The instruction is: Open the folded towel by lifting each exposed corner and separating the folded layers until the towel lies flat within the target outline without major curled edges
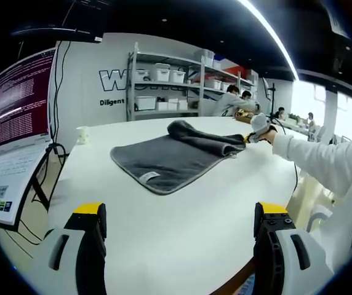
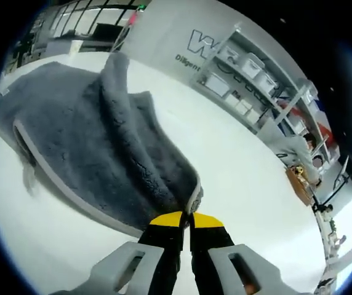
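Observation:
A dark grey towel lies on the white table, its near part spread flat and its far side bunched in a folded ridge. My left gripper stands open over the table's near edge, well short of the towel, with nothing between its yellow-tipped jaws. The right gripper reaches in from the right, held by a white-sleeved arm, at the towel's far right corner. In the right gripper view, my right gripper is shut on the towel's pale-edged corner, and a raised fold runs away from it.
A paper cup stands at the table's far left. A monitor and laptop sit left of the table. Shelves with white bins line the back wall. People sit at the far right.

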A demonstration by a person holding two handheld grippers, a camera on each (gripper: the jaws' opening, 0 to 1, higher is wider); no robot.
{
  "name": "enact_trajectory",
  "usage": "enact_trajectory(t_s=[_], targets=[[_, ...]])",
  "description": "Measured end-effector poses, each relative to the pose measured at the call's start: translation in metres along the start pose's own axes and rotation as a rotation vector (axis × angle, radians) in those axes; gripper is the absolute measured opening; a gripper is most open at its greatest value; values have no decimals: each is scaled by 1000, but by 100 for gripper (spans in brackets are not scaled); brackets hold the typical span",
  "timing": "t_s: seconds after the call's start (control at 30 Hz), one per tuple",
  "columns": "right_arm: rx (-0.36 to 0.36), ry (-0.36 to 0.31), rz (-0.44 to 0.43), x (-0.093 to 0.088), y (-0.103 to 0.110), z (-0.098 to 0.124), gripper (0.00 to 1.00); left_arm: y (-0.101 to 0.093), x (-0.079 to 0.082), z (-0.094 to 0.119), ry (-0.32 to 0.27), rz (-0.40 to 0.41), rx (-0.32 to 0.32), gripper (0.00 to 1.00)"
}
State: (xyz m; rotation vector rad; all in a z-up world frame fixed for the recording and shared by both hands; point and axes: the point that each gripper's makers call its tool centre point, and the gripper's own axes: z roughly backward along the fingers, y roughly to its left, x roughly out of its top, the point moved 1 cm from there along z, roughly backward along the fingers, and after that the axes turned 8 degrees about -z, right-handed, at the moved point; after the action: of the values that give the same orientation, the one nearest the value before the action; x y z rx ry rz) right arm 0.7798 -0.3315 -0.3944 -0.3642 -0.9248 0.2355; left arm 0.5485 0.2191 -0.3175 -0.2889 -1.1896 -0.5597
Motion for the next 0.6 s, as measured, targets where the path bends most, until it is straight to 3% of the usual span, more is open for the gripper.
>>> enact_trajectory(t_s=[0.6], targets=[[-56,45,-24,-22,-31,4,0,-2,0,2,-5,-2,-2,99]])
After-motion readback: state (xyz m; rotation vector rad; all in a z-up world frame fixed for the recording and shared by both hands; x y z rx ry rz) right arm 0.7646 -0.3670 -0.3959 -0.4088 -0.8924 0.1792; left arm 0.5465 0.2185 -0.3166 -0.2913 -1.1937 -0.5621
